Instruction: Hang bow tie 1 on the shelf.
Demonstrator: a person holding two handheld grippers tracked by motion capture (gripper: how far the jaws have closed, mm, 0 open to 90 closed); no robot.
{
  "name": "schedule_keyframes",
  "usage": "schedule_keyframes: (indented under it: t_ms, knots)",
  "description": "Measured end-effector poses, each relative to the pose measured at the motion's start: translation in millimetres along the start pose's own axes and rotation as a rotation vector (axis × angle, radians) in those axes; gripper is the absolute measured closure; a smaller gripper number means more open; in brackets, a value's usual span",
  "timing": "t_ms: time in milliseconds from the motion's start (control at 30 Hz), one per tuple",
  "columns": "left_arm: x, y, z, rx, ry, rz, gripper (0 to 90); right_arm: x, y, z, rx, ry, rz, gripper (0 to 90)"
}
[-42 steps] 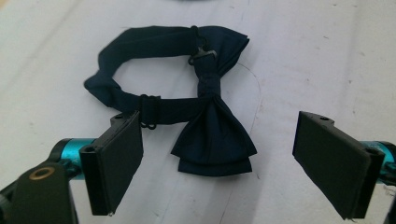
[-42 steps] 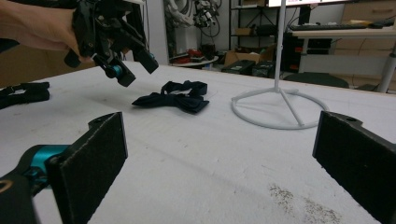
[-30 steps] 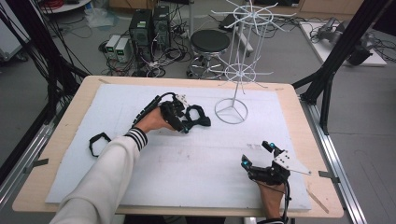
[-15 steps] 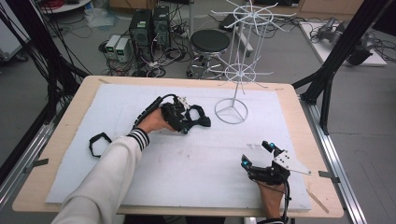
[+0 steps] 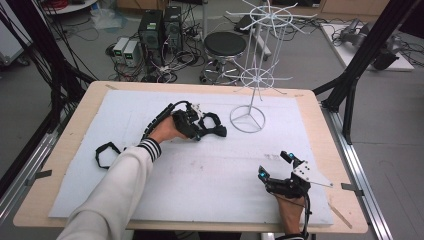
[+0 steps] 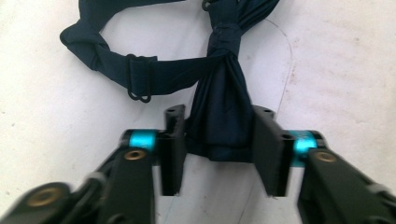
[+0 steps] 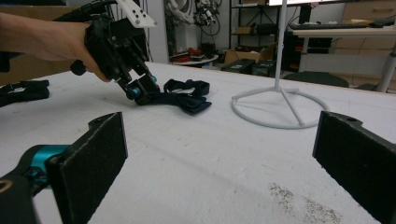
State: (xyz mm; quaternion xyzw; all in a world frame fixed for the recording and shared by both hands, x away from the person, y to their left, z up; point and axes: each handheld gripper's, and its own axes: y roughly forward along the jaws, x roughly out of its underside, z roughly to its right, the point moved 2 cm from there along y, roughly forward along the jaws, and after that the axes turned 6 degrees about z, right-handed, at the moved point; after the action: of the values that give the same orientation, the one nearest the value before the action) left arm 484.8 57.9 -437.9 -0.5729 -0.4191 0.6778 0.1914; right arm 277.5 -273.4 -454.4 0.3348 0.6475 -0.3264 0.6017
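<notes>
High view: the left hand-held gripper (image 5: 200,127) sits at the bow tie (image 5: 212,125) on the tabletop (image 5: 65,145). Left gripper view: jaws, just closing, bracket one wing (image 6: 219,121); a shallow grip may slip on lifting. Right gripper view: the right hand-held gripper (image 7: 219,158) is wide open, empty.

In the left claw (image 6: 219,140) view the bow tie (image 6: 217,112) runs off at 12 o'clock, and its far wing is cropped.
</notes>
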Motion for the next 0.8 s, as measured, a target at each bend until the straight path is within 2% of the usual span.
schedule_keyframes:
  t_ms: [67, 167, 467, 767, 800]
  knots:
    - [-1.0, -0.5, 0.9, -0.025, 0.010, -0.010, 70.5, -0.1, 0.1, -0.1, 0.001, 0.002, 0.001, 2.3]
    - [-1.7, -0.5, 1.6, -0.045, 0.017, -0.017, 77.3, 0.0, 0.0, 0.0, 0.001, 0.002, 0.001, 2.3]
    - [-3.2, -2.8, 1.9, -0.051, 0.008, -0.006, 79.7, 0.0, 0.0, 0.1, 0.001, 0.002, 0.001, 2.3]
    - [-6.4, -11.3, 3.1, -0.037, -0.009, 0.039, 79.4, 0.0, 0.0, 0.0, 0.001, 0.001, 0.001, 2.3]
    - [-7.3, -15.5, 3.5, -0.037, -0.017, 0.057, 79.4, 0.0, 0.1, 0.1, 0.000, -0.003, 0.001, 2.3]
